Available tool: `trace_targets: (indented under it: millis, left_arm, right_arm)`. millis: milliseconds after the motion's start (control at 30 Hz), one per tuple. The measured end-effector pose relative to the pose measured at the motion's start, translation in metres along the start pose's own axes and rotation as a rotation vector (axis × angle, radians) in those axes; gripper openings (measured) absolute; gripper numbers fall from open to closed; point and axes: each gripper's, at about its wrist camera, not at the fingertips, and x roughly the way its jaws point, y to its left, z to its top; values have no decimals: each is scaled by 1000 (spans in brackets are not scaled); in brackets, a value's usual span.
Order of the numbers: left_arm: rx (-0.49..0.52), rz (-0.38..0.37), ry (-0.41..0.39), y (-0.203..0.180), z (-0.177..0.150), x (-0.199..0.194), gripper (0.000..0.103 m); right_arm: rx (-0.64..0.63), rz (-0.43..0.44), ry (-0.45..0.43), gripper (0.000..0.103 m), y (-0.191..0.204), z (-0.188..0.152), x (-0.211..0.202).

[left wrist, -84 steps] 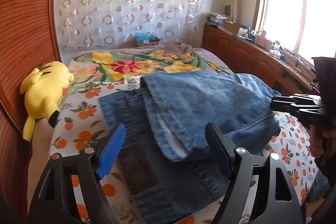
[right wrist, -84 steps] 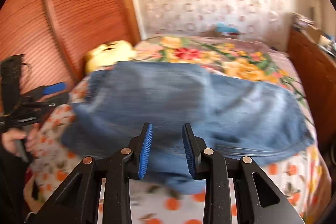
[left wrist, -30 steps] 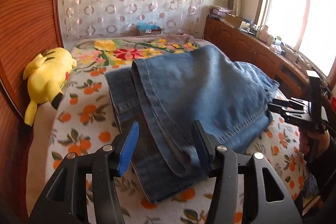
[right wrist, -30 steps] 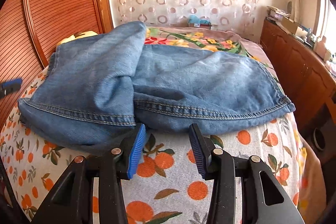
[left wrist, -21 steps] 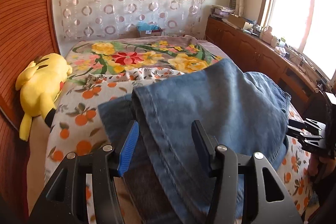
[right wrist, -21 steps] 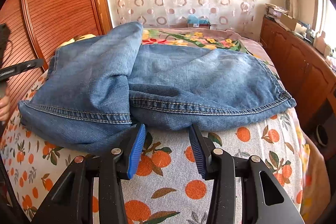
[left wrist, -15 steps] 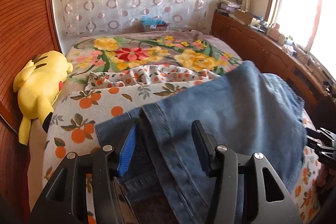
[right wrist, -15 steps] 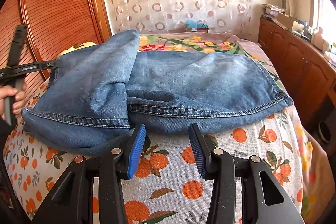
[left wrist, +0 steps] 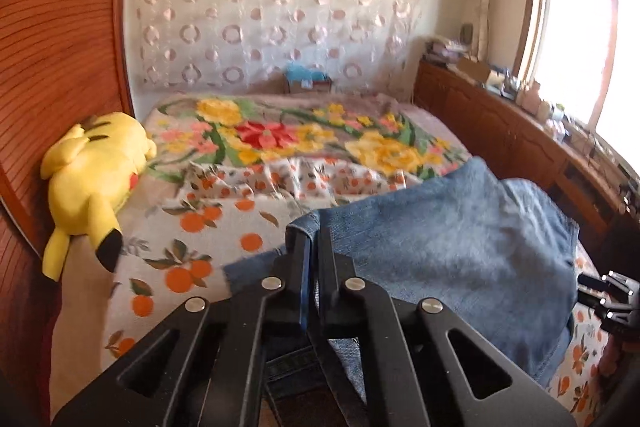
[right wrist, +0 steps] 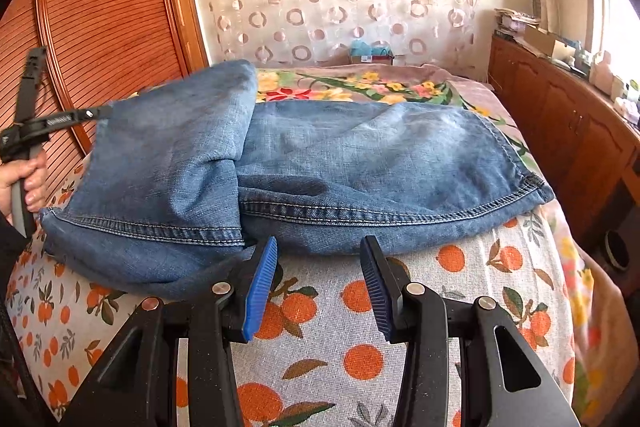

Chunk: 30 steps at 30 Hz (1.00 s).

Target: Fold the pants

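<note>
From my remote station I see faded blue denim pants (right wrist: 360, 163) with pale contrast stitching along the hems, lying on a white bedsheet (right wrist: 328, 339) printed with oranges and green leaves. Beyond the pants, a blanket (left wrist: 288, 139) carries yellow and red flowers on green stems, and beside it lies a bright yellow plush toy (left wrist: 92, 179) with black tips. My right gripper (right wrist: 318, 291) is black with ribbed blue pads (right wrist: 260, 291).

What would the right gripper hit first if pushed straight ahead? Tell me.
Most likely the jeans: their hemmed near edge lies just beyond the open jaws of the right gripper, with only a strip of orange-print sheet between. Depth is hard to judge; it may brush the sheet first.
</note>
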Motion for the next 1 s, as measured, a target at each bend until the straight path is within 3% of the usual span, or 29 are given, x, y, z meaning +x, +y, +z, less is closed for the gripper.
trace_targets:
  millis: [100, 200, 367, 433, 500, 800, 967, 1000]
  left_arm:
    - [-14, 34, -36, 10, 8, -14, 3]
    - [-17, 70, -1, 18, 10, -11, 5]
    - [-11, 42, 71, 12, -7, -9, 24]
    - [-6, 17, 90, 5, -20, -14, 39]
    - [-3, -18, 106, -3, -34, -22, 48]
    - [30, -130, 183, -44, -82, -60, 48]
    - [51, -129, 238, -52, -98, -57, 48]
    - [45, -135, 238, -51, -100, -57, 43]
  right_arm:
    - [-6, -2, 3, 45, 1, 0, 0]
    - [-11, -3, 5, 45, 2, 0, 1]
    - [-9, -8, 11, 45, 2, 2, 2]
    - [-11, -11, 10, 45, 3, 2, 2]
    - [-17, -13, 9, 45, 5, 2, 2]
    - [-22, -16, 8, 45, 6, 2, 1]
    - [-24, -18, 6, 45, 5, 1, 0]
    - [-24, -18, 7, 45, 5, 1, 0]
